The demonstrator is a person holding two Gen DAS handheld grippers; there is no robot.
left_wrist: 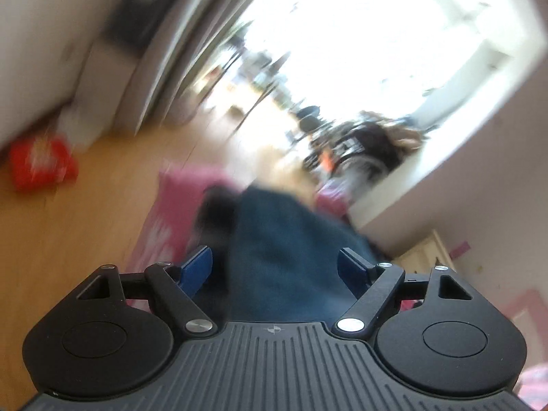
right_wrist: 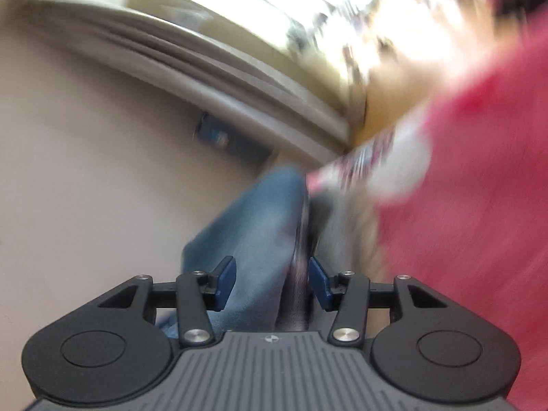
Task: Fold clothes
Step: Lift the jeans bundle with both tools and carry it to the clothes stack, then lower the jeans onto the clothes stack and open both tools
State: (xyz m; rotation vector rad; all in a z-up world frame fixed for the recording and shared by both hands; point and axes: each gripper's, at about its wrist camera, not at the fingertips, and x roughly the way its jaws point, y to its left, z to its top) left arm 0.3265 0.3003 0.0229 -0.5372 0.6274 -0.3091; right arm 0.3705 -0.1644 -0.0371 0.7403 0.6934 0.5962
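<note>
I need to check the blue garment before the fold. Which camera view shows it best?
The left wrist view: the blue garment spreads wide between the left gripper fingers, though blurred. The right wrist view shows only a narrower, blurred strip of it.

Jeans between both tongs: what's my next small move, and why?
Probably close the left tongs on the jeans. Their pads stand wide apart with denim between them, not pinched. The right tongs also straddle the jeans, pads seemingly clear. Both views are blurred, so steady first.
</note>
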